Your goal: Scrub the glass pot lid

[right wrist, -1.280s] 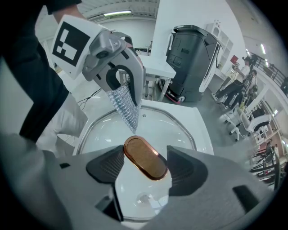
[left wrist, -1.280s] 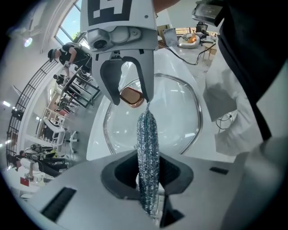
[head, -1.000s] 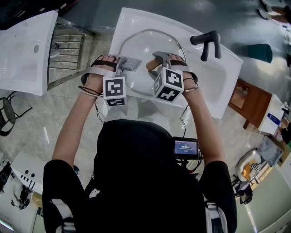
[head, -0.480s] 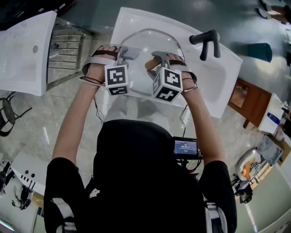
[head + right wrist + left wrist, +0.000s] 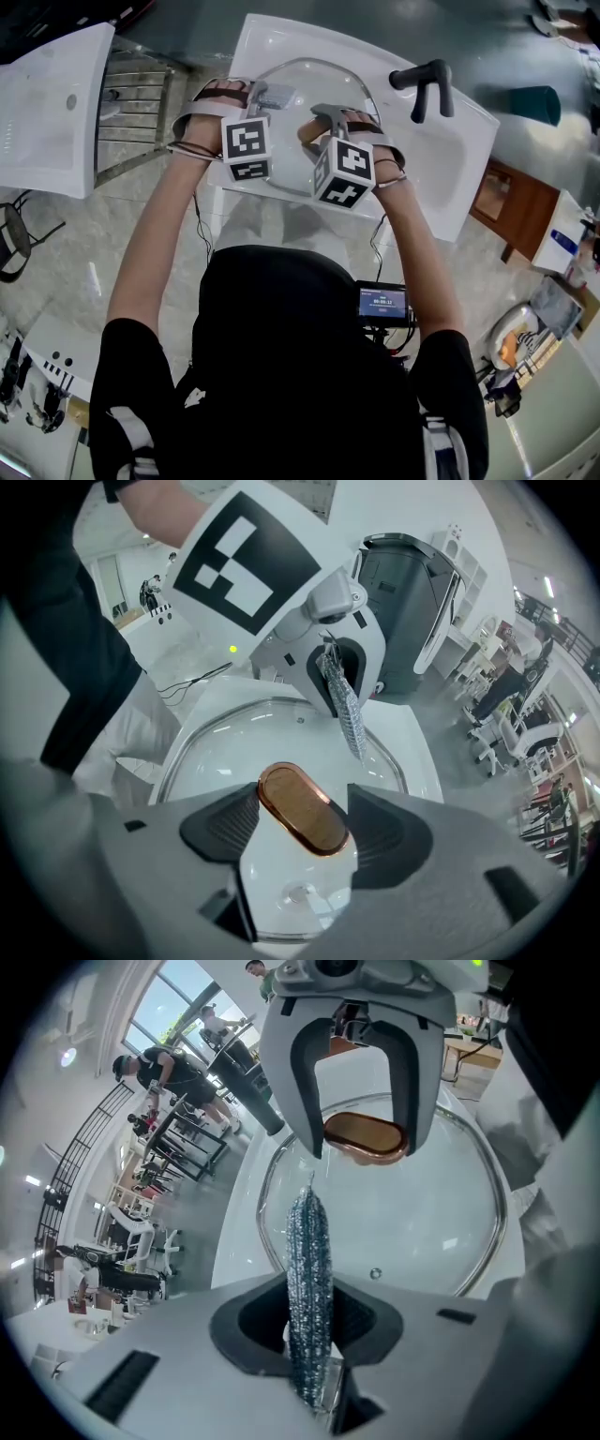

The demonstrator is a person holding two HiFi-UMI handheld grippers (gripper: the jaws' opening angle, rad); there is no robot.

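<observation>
**Glass lid held by its knob alone; scourer ready**

Finding: the glass pot lid point(image 5: 305, 80) sits over the white sink point(image 5: 450, 178) at upper centre of the head view, left of the black tap point(image 5: 427, 84). Your right tongs point(image 5: 300, 829) are closed on the lid's copper-brown knob point(image 5: 298, 803), and nothing else appears to support the lid. Your left tongs point(image 5: 309, 1327) are clamped on a flattened steel scourer point(image 5: 307, 1241), whose free end points at the glass near the rim.

Risks, as judged:
- Pressing the scourer hard off-centre may turn the lid about the oval knob and work it loose; glass falling on the basin could chip.
- A sideways drag may pull the thin scourer out of your left grip.
- Both tongs work close together; wide strokes could knock them into each other.
</observation>
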